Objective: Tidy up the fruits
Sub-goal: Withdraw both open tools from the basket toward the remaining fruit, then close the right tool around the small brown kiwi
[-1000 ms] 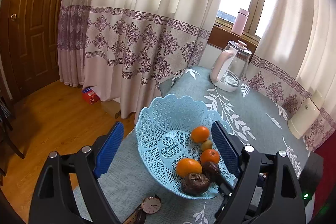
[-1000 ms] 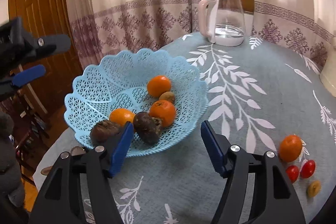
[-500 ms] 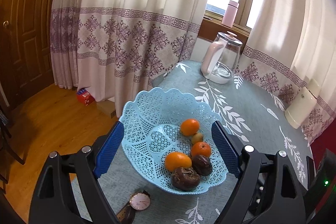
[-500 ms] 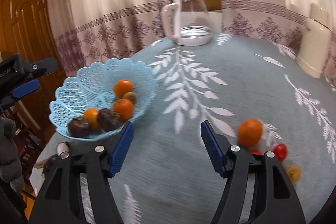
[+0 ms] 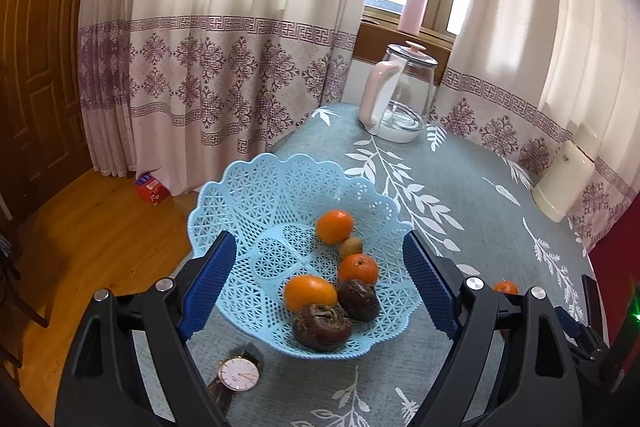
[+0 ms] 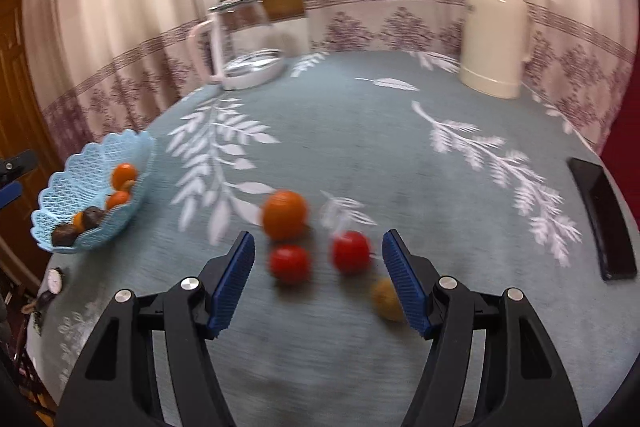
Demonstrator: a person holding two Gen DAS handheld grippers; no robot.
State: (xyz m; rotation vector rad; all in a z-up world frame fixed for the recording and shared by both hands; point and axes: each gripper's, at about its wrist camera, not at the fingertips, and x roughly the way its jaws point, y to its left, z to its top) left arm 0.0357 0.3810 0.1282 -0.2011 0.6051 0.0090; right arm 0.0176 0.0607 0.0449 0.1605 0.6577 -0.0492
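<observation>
Between the right gripper's (image 6: 318, 281) wide-open, empty jaws: two red fruits, one (image 6: 290, 263) at 11 o'clock, the other (image 6: 351, 251) at 1. A small brownish fruit (image 6: 386, 303) sits just beside the right pad. An orange (image 6: 285, 214) lies a little farther at 11. A second ago this view faced the basket (image 6: 132, 147); it has swung over to the loose cluster, now far off at 9 o'clock. My read: drop-off done, next pick starting. The frame is motion-blurred, so the fruit outlines are soft.

The left gripper (image 5: 316, 285) is also wide open and empty, hovering over the basket, which holds three oranges, two dark fruits and a small one.

Room: bare tablecloth (image 6: 352, 131) from the cluster to the basket. A dark phone-like slab (image 6: 602, 223) lies near the table edge at 3, a thermos (image 6: 496, 35) at 1, a kettle (image 6: 244, 39) at 11, well apart.
</observation>
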